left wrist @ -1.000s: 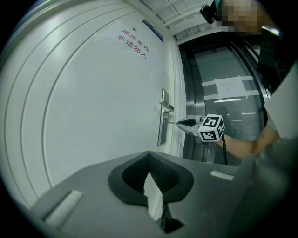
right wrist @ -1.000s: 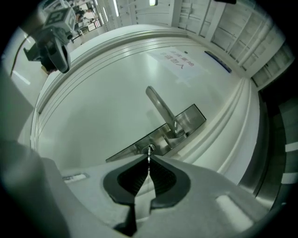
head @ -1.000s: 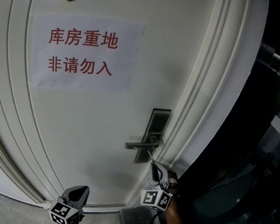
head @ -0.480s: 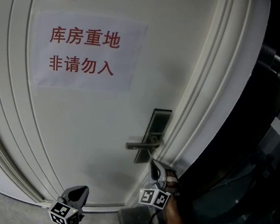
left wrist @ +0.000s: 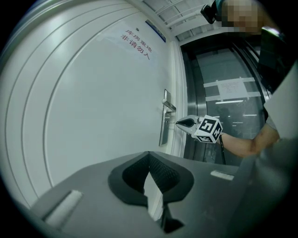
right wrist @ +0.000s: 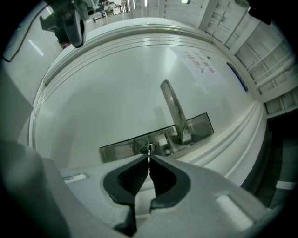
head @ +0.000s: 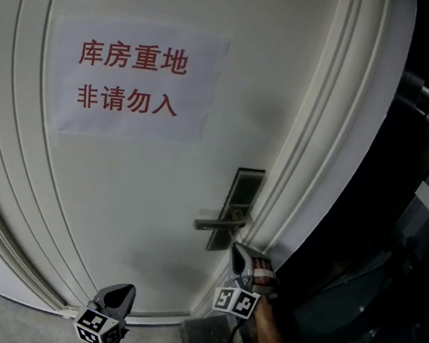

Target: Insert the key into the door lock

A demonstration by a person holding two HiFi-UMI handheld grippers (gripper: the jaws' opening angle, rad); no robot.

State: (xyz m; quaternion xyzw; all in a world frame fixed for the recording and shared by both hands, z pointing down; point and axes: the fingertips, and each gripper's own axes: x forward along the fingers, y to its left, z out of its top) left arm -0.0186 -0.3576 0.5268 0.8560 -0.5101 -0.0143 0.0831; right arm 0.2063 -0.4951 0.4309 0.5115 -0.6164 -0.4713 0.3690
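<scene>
Right gripper [head: 237, 252] shifted slightly | key [right wrist: 149, 155] at keyhole [right wrist: 145, 149] | sign [head: 136, 82]: 库房重地 非请勿入

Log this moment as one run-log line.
right gripper: shut on key | key tip at keyhole, depth unclear | left gripper: shut, empty, held low

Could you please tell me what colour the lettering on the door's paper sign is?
Red lettering on a white sign; the head view shows it best.
</scene>
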